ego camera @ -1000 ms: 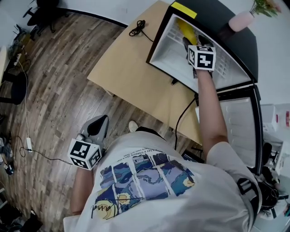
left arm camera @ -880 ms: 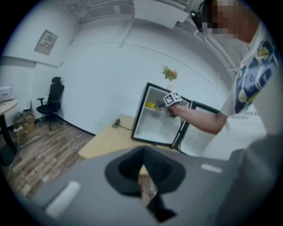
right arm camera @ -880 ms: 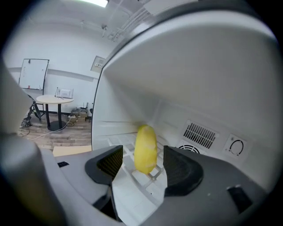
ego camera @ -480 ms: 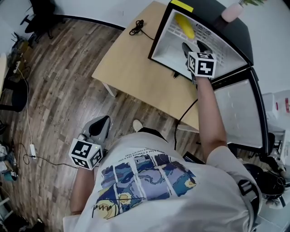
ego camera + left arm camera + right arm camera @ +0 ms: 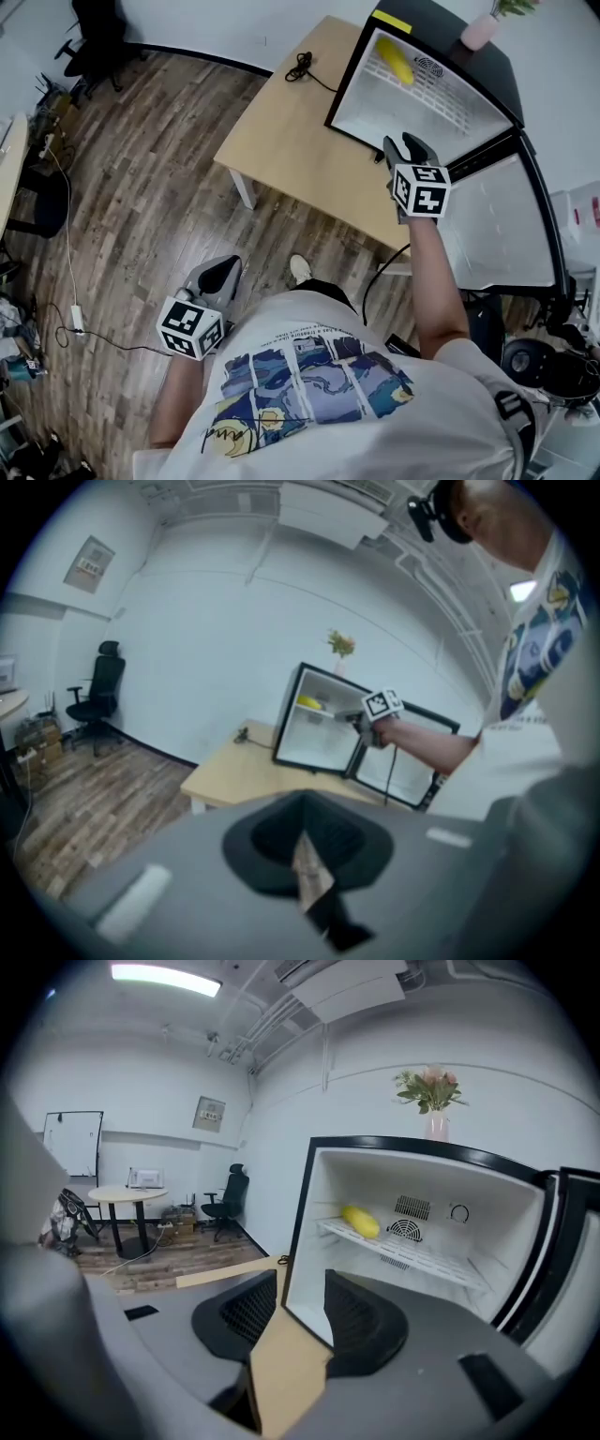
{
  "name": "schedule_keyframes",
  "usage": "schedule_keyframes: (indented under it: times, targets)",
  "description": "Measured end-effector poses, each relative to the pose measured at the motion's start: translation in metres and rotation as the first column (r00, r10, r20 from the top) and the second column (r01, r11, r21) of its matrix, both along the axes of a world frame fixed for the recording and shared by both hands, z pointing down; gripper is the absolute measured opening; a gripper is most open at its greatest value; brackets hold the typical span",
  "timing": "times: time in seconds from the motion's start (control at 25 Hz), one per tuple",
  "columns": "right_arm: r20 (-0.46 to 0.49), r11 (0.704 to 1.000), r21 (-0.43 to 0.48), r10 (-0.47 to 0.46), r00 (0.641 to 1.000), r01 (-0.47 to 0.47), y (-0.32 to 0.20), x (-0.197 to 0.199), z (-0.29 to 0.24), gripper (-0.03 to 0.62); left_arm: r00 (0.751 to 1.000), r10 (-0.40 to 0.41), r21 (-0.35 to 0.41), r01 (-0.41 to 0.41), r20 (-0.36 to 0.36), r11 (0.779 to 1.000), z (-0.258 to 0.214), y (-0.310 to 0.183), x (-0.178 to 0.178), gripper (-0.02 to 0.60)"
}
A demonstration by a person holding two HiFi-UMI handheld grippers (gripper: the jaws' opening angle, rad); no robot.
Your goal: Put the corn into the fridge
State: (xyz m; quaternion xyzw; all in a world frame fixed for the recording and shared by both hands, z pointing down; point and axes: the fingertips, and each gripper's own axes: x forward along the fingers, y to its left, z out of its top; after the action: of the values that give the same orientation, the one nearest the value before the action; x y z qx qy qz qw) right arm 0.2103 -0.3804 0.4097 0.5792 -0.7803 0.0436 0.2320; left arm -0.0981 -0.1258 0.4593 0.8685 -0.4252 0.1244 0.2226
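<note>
Seen from above, a person in a white shirt with a blue painted print [image 5: 309,375] stands on a wood-plank floor [image 5: 141,187], a gripper in each hand.

The left gripper [image 5: 220,272] is low at the person's left side, over the floor and well apart from the furniture. Its own view shows the two dark jaws pressed together with nothing between them.

The right gripper [image 5: 405,145] is held out ahead on an outstretched arm, just in front of the open fridge [image 5: 375,112] and outside its compartment. In the right gripper view its jaws [image 5: 300,1288] stand apart. They have just been closing, and nothing is between them; only the table edge and the fridge's frame show through the gap.

A light wooden table [image 5: 291,141] stands beyond the person, and a coiled black cable [image 5: 302,64] lies on its far end. The small black fridge sits at the table's right end, its door [image 5: 497,225] swung wide open to the right.

The corn [image 5: 394,58], a yellow cob, lies on the white wire shelf inside the fridge, toward the left back, well apart from both grippers. A pink vase [image 5: 478,30] stands on top of the fridge.
</note>
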Motion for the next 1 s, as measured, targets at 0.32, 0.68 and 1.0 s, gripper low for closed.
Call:
schedule_keyframes:
  times: [0.32, 0.68, 1.0]
  targets:
    - [0.074, 0.998, -0.027, -0.06, 0.995, 0.063, 0.097, -0.052, 0.028, 0.053, 0.999, 0.042, 0.006, -0.042, -0.005, 0.999, 0.002, 0.026, -0.017, 0.009]
    - [0.074, 0.984, -0.026, -0.176, 0.982, 0.179, 0.179, -0.108, 0.04, 0.028, 0.997, 0.082, -0.001, -0.082, -0.011, 0.997, 0.008, 0.05, -0.027, 0.009]
    - [0.094, 0.967, -0.054, -0.243, 0.966, 0.248, 0.226, -0.138, 0.047, 0.023, 0.994, 0.108, 0.014, -0.108, -0.028, 0.994, 0.01, 0.063, -0.029, 0.009]
